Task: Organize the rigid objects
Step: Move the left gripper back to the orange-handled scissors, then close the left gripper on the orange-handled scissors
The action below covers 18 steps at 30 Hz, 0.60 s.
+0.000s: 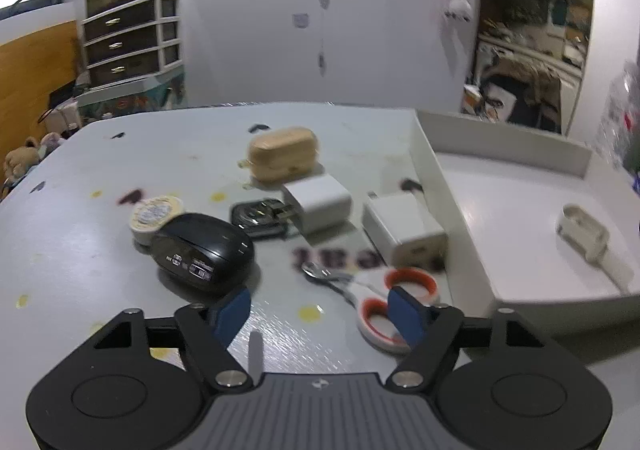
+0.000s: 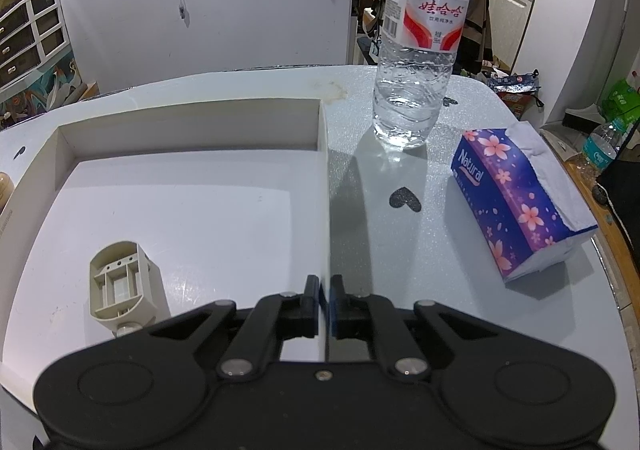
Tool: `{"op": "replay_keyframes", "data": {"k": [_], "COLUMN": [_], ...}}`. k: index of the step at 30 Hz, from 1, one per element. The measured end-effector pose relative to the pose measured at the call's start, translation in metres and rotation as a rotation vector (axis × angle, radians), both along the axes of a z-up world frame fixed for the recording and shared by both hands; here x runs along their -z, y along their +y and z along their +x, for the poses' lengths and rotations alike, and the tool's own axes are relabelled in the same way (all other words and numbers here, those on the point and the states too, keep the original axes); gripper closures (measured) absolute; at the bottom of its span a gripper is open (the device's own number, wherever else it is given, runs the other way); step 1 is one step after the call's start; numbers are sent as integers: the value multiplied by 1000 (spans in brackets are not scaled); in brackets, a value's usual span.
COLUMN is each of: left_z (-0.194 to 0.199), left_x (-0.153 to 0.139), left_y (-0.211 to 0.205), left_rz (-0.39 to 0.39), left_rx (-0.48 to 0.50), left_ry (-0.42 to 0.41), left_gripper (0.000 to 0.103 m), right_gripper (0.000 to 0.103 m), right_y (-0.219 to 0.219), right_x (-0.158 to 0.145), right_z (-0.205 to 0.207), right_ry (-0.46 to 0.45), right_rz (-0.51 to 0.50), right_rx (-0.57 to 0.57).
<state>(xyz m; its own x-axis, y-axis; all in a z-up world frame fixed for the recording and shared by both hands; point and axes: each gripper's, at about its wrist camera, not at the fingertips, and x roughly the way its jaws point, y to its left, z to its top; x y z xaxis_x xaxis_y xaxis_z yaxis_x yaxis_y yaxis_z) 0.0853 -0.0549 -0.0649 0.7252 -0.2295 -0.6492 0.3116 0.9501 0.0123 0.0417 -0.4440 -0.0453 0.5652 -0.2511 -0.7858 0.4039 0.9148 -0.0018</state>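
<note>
Blue pads line the left gripper (image 1: 320, 314), whose jaws stand apart with only bare grey table (image 1: 80, 250) between them. No earlier moment is there to compare. Just past its right pad, at about 1 o'clock, lie red-and-white scissors (image 1: 384, 306), the handles nearest the gripper and the blades pointing away to 11 o'clock. At 11 o'clock from the gripper sits a black mouse (image 1: 204, 246), and touching its far left side is a small round tin (image 1: 154, 216). Beyond the scissors, at 1 o'clock, a white charger block (image 1: 404, 230) stands just beside the left wall of a shallow white tray (image 1: 436, 186). At 12 o'clock a second white charger (image 1: 320, 202) lies against a dark flat gadget (image 1: 256, 218), too blurred to name. Farthest on the table, a tan earbud case (image 1: 282, 156) sits at 12 o'clock.

In the right wrist view, the right gripper (image 2: 326, 302) is clamped closed on the tray's right wall (image 2: 325, 210). Inside the tray, at 10 o'clock from that gripper, lies a beige plastic fitting (image 2: 120, 286). Outside it, at 2 o'clock, rests a purple tissue pack (image 2: 516, 202), and farther off at 1 o'clock stands a water bottle (image 2: 416, 50), upright.
</note>
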Motion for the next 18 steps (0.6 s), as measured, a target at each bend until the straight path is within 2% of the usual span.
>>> {"op": "replay_keyframes", "data": {"k": [4, 8, 14, 18], "left_z": [-2, -6, -15, -22], "left_x": [10, 10, 7, 1], "left_y": [-6, 7, 49, 54], "left_rz": [52, 93, 91, 14], "left_rx": [3, -24, -108, -96], "left_ry": [10, 5, 15, 12], "left_gripper": [29, 28, 29, 29], "right_gripper": [98, 98, 98, 97], "right_y": [0, -1, -1, 0], "right_x": [0, 0, 0, 1], "right_z": [0, 0, 0, 0], "right_ry": [-1, -1, -1, -1], "right_rz": [2, 3, 2, -1], "right_rx": [0, 0, 0, -1]}}
